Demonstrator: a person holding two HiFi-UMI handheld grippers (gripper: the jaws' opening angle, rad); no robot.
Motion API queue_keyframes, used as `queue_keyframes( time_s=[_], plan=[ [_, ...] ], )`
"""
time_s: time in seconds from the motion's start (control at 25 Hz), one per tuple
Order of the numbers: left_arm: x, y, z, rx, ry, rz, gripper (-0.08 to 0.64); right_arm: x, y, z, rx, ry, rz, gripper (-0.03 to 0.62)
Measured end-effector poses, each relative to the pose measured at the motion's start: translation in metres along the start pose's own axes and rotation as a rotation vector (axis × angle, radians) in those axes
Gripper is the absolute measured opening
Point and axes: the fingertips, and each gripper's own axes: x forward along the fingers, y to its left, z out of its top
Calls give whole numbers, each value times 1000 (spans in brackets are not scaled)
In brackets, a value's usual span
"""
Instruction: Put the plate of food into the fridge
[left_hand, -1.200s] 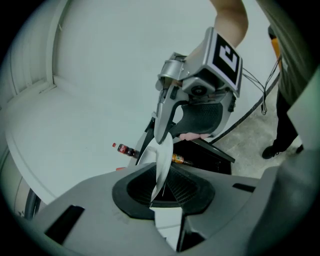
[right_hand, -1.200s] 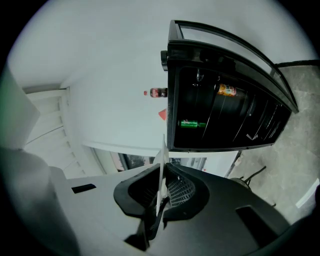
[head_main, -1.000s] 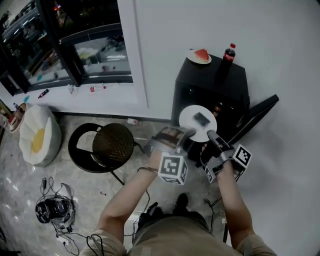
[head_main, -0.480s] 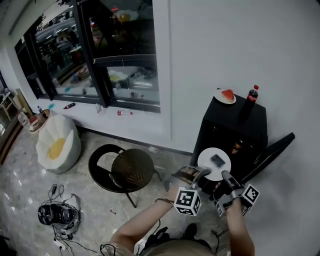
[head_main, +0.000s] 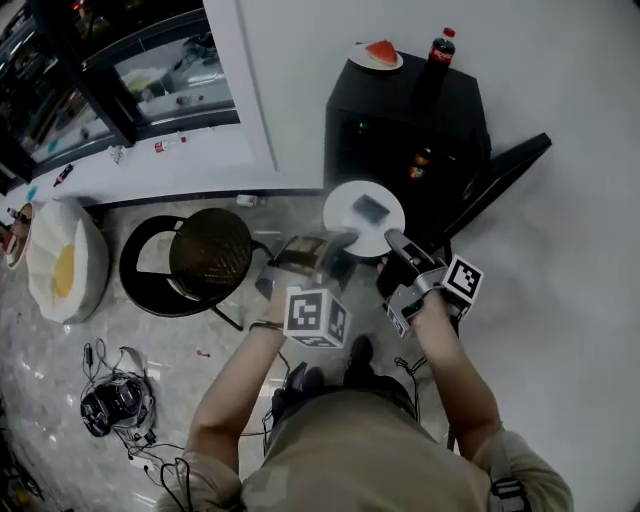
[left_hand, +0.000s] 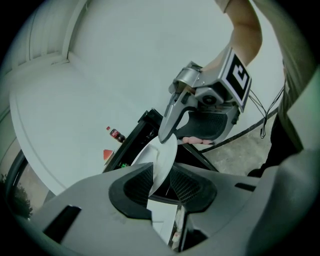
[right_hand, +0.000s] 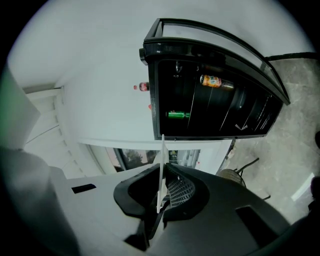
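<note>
- While facing the open black fridge (head_main: 398, 100), holding the plate (head_main: 345, 215) of food (head_main: 370, 208) mid-air before it.
- Pinching its rim tight with right claw (right_hand: 161, 192).
- Just been easing left claw (left_hand: 161, 181) apart, with rim loose between pads.

Dark morsel (head_main: 370, 208) on your plate (head_main: 343, 222) too small for a name; inside of your fridge (head_main: 400, 100) mostly in shadow.

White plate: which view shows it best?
Head view: the white plate appears as a full round face with the dark food on it. The left gripper view shows it steeply tilted; the right gripper view shows only its thin edge.
</note>
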Motion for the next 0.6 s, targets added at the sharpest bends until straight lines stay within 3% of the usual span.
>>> queue_keyframes(
  time_s=[0.6],
  plan=[
    [10, -35, -7, -76, -2, -74, 106, -16, -42, 2, 20, 5, -29, 37]
  ],
)
